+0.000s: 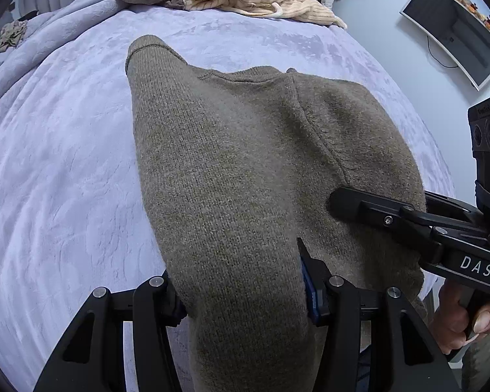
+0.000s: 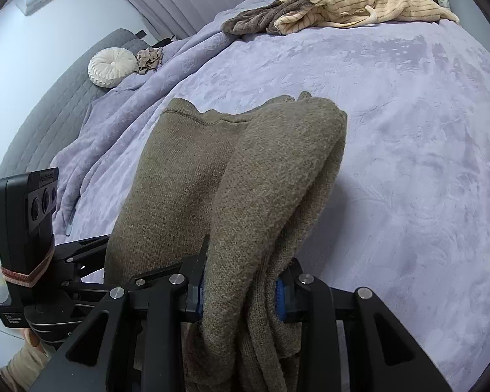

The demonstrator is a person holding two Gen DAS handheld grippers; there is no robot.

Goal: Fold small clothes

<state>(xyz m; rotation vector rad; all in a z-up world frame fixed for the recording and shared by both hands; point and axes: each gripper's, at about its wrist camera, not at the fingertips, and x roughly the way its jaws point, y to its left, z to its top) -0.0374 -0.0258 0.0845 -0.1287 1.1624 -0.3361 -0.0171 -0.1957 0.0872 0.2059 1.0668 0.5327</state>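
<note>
Sweater (image 1: pixel 232 170) is pinched by both the left gripper (image 1: pixel 245 297) and right gripper (image 2: pixel 240 289) fingers; near edge should be carried level toward the collar.

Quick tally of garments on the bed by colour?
Olive-brown knit sweater, held by both grippers: 1
Dark brown garment: 1
Cream striped garment: 1
Small tan crumpled piece: 1
Total: 4
</note>
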